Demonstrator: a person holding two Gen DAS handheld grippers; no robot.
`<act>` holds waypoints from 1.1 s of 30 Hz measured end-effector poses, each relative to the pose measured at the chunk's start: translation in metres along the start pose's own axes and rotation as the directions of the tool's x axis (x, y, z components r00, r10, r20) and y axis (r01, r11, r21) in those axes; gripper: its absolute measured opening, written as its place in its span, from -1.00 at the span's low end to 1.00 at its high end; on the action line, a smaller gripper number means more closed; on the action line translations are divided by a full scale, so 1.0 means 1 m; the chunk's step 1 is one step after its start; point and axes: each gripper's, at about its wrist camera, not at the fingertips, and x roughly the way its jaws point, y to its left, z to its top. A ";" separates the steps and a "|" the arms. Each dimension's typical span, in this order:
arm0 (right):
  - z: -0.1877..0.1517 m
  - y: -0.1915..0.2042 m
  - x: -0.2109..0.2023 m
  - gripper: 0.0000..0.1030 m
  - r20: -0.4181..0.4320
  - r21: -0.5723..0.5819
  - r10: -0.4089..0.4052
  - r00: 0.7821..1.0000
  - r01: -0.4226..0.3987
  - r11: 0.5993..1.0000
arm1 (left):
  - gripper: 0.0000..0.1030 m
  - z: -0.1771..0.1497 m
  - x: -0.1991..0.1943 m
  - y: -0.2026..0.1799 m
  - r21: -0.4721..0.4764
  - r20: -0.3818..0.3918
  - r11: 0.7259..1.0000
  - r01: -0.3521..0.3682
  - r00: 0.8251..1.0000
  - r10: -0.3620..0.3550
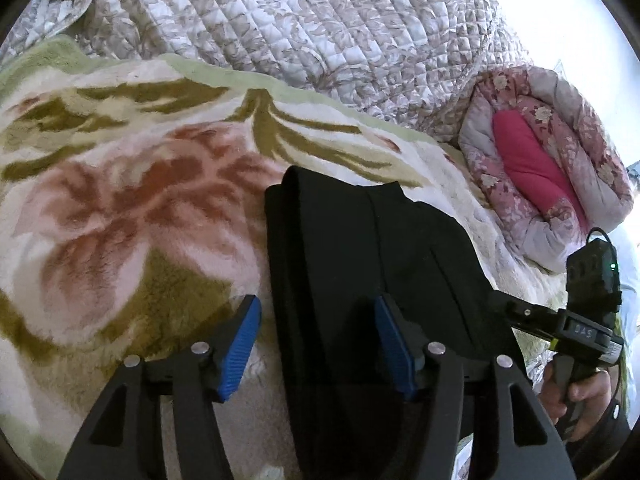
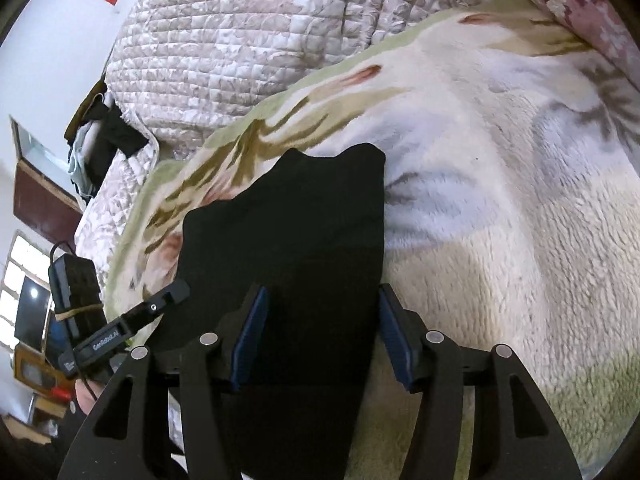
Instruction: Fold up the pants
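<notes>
The black pants are lying on the fuzzy floral blanket on the bed, already doubled up into a longish dark strip, so the folding looks partly done. The quilted cover is bunched up behind, and there's a rolled pink quilt off to the side, well clear of the work.

Both hand-held grippers sit at the near end of the strip, side by side. The left gripper has its jaws spread fairly wide, straddling the strip's left edge: one blue pad over the blanket, the other over the cloth. Nothing is pinched. The right gripper is also spread, with the fabric running between its pads, which don't look to be pressing on it. My guess is they're lined up like that so each can take a near corner and carry that end over to the far end in one go.

The strip's long axis runs straight away from both cameras, near end under the grippers, far end pointing toward the quilted cover. That far end looks uneven and wavy in the right wrist view, so the layers probably aren't perfectly aligned there.
</notes>
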 end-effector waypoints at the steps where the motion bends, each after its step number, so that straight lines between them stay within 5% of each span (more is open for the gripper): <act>1: 0.002 -0.001 0.002 0.09 0.002 0.013 0.008 1.000 -0.008 1.000 | 0.25 0.001 0.002 -0.001 -0.008 0.001 1.000 0.007 1.000 -0.007; 4: 0.005 -0.001 0.007 0.07 0.001 0.029 0.018 1.000 -0.018 0.999 | 0.27 0.004 0.007 -0.005 0.001 -0.001 1.000 0.015 1.000 -0.015; 8: 0.000 0.002 0.003 -0.16 -0.009 0.018 0.032 0.999 -0.032 0.999 | 0.20 -0.004 0.003 -0.002 -0.053 -0.037 0.996 0.078 0.996 -0.080; 13: 0.003 -0.003 0.008 -0.39 -0.015 0.031 0.026 1.000 -0.026 0.999 | 0.18 -0.004 0.006 -0.004 -0.043 -0.041 0.997 0.069 0.997 -0.071; 18: 0.008 0.013 0.007 -0.60 0.009 -0.020 0.005 1.000 -0.005 1.000 | -0.39 0.001 0.003 -0.016 -0.010 -0.026 0.998 0.059 0.998 -0.059; 21: 0.014 0.029 -0.006 -0.65 0.053 -0.058 0.043 0.998 -0.040 0.997 | -0.47 0.005 -0.006 -0.026 0.029 -0.001 0.999 0.037 0.999 -0.037; 33: 0.089 0.075 0.023 -0.73 0.095 -0.193 0.082 0.992 -0.063 0.979 | -0.50 0.082 -0.013 -0.021 0.107 0.111 0.993 -0.043 0.993 0.031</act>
